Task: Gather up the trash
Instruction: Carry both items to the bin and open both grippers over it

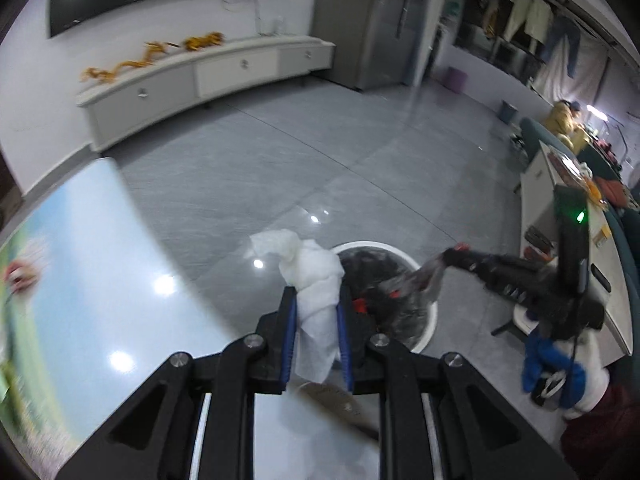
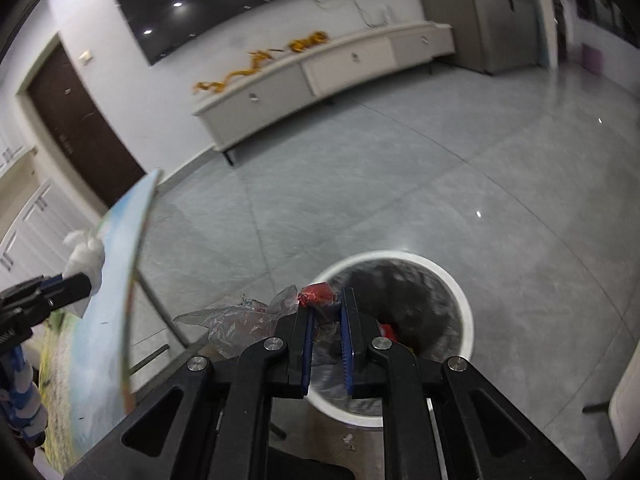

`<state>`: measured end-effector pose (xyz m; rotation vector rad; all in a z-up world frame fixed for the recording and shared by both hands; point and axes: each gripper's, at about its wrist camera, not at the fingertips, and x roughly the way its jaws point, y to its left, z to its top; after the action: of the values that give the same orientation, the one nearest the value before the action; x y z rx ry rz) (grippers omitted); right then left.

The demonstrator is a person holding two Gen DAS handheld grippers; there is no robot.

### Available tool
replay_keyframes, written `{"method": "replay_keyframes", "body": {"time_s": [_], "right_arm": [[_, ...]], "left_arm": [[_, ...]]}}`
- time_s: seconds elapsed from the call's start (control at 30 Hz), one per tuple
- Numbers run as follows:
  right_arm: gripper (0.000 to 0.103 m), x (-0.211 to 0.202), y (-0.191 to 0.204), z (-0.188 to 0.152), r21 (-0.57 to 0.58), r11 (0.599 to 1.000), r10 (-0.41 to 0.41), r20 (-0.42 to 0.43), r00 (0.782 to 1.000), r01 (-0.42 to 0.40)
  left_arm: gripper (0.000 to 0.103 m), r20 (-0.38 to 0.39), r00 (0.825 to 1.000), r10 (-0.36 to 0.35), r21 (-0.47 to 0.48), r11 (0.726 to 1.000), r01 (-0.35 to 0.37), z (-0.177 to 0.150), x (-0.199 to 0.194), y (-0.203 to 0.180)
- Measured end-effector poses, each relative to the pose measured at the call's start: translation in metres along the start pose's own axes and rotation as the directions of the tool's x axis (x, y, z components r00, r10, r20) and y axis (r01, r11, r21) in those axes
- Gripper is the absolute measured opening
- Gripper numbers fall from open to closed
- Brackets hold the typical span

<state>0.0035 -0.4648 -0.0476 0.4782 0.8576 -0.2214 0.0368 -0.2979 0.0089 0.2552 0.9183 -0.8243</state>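
Note:
My left gripper (image 1: 317,296) is shut on a crumpled white tissue (image 1: 312,276) that sticks up beyond its blue pads, just short of the round white trash bin (image 1: 424,340). The bin has a dark liner with some red scraps inside. My right gripper (image 2: 326,298) is shut on a clear plastic wrapper with a red piece (image 2: 316,294); the wrapper trails off to the left (image 2: 236,320). It hangs over the near left rim of the bin (image 2: 460,288). In the left wrist view the right gripper (image 1: 444,258) reaches in from the right with the wrapper (image 1: 420,278) above the bin.
A glossy round table (image 1: 100,260) with a blue and green printed top lies left of the bin. A long white cabinet (image 1: 224,72) lines the far wall under a dark screen. A white counter with clutter (image 1: 568,216) stands at right. Grey tiled floor (image 1: 280,160) lies between.

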Motion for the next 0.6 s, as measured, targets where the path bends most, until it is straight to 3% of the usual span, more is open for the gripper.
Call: {"method": "replay_keyframes", "body": {"time_s": [0.37, 0.43, 0.5, 0.6], "right_arm": [[0.016, 0.058, -0.046, -0.005, 0.062, 0.997, -0.03, -0.1, 0.995, 0.036], [0.023, 0.064, -0.052, -0.004, 0.072, 0.997, -0.03, -0.109, 0.994, 0.038], [0.033, 0.073, -0.06, -0.004, 0.089, 0.995, -0.035, -0.12, 0.992, 0.045], [0.035, 0.082, -0.068, -0.004, 0.113, 0.992, -0.036, -0.135, 0.99, 0.051]], "left_arm": [[0.02, -0.152, 0.985, -0.084, 0.023, 0.996, 0.089, 0.039, 0.113, -0.044], [0.025, -0.173, 0.98, -0.093, 0.014, 0.995, 0.097, 0.041, 0.126, -0.044], [0.036, -0.191, 0.975, -0.112, 0.001, 0.993, 0.115, 0.044, 0.137, -0.045], [0.046, -0.198, 0.971, -0.136, -0.008, 0.991, 0.137, 0.048, 0.145, -0.046]]}}
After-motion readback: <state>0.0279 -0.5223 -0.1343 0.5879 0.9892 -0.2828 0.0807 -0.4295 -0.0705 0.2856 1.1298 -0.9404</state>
